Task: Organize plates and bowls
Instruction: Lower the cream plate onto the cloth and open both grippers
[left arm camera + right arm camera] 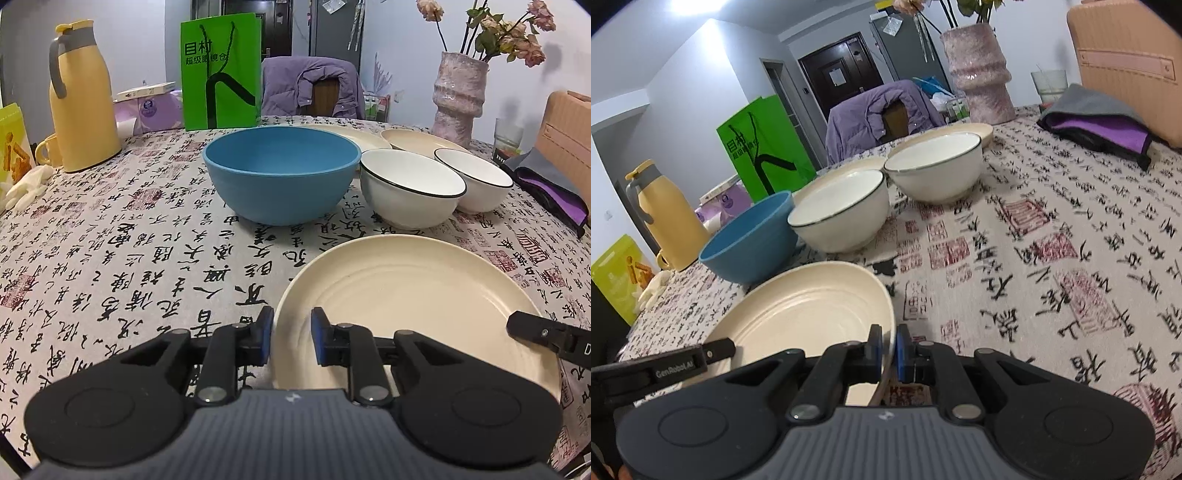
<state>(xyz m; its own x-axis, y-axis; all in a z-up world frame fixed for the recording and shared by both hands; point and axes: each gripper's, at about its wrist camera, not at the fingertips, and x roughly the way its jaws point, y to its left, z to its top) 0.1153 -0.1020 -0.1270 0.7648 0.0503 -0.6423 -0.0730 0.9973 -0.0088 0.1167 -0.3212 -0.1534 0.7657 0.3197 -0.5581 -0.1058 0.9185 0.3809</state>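
Note:
A cream plate [406, 295] [812, 310] sits low over the patterned tablecloth, nearest to me. My left gripper [291, 332] straddles its left rim; the blue pads stand slightly apart with a gap showing, so it is open. My right gripper [888, 347] is shut on the plate's right rim. Behind the plate stand a blue bowl [282, 173] [753, 240] and two white bowls with dark rims [410, 188] [476, 177]. Two more cream plates [347, 134] [417, 142] lie beyond the bowls.
A yellow jug [81, 99] and a mug stand at the far left, with a green paper bag [221, 70] behind the blue bowl. A pink vase [458, 96], a glass [508, 134], a grey-purple pouch [546, 192] and a peach box [565, 129] crowd the right. A chair with a purple jacket [310, 88] stands past the table.

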